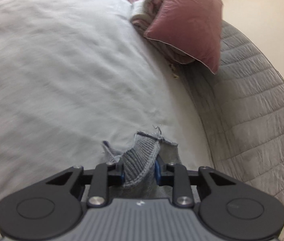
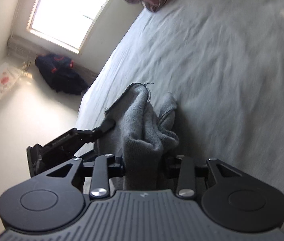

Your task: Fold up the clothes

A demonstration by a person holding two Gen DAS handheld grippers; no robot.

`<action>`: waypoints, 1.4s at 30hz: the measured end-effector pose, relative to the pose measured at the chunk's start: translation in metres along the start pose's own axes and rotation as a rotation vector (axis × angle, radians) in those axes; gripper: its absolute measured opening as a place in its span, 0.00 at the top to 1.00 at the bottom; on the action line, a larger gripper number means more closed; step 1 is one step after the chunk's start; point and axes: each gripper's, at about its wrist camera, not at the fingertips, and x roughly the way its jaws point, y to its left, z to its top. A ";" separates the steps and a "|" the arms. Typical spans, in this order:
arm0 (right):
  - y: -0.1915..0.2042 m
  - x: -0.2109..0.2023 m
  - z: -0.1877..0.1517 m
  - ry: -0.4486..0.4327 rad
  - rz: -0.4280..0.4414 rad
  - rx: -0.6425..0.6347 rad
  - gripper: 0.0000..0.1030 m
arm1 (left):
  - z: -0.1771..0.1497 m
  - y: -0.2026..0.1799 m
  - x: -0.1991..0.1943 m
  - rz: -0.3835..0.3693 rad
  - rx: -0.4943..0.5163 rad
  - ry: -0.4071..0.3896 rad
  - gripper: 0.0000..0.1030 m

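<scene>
Both claws grip the same grey fleece garment with a ribbed knit hem (image 1: 139, 166). The left claw (image 1: 139, 172) is clamped narrowly on the ribbed band, its blue-padded fingers (image 1: 158, 169) pressing the cloth from either side. The right claw (image 2: 144, 166) is closed on a thick bunch of the soft fleece, which rises crumpled from between its fingers. In the right wrist view the left claw shows at the left of the garment, pinching a frayed edge, so the 2 grips sit close together on the cloth.

The garment hangs bunched above the near part of the pale wrinkled bed sheet (image 1: 61, 70); how much of it touches the bed cannot be told, since most of it is hidden below the claws. No flat panel, clean crease or folded stack of this garment shows in either view, so it is not lying folded now. Both views are smeared, which suggests motion. The bunch would suit a piece being lifted to spread out, or one being carried mid-fold; the pictures do not settle which.

At the far side of the bed lie a dusty pink square cushion (image 1: 188, 26) and some rolled pale cloths (image 1: 148, 6). A dark blue heap of clothing (image 2: 61, 72) sits on the floor under the bright window (image 2: 69, 12).
</scene>
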 end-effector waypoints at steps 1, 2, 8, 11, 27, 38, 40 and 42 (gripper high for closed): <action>0.000 -0.007 0.008 -0.016 -0.008 0.009 0.64 | 0.006 -0.010 0.010 -0.010 0.011 0.003 0.75; 0.000 -0.013 0.016 -0.036 -0.014 0.018 0.64 | 0.012 -0.020 0.020 -0.020 0.020 0.005 0.75; -0.018 -0.041 0.072 -0.137 -0.034 0.036 0.63 | 0.042 -0.083 0.094 -0.072 0.098 0.028 0.76; -0.038 -0.046 0.110 -0.163 -0.037 0.040 0.63 | 0.055 -0.111 0.134 -0.099 0.126 0.033 0.76; -0.143 -0.038 0.298 -0.246 -0.093 0.058 0.67 | 0.078 -0.142 0.297 -0.093 0.026 -0.074 0.77; -0.202 -0.027 0.296 -0.392 -0.200 0.075 0.52 | 0.080 -0.139 0.313 0.008 0.192 -0.120 0.52; -0.190 -0.036 0.291 -0.444 -0.247 0.015 0.52 | 0.086 -0.145 0.303 0.023 0.241 -0.170 0.52; -0.172 -0.042 0.289 -0.506 -0.293 -0.056 0.52 | 0.093 -0.154 0.300 -0.011 0.277 -0.185 0.62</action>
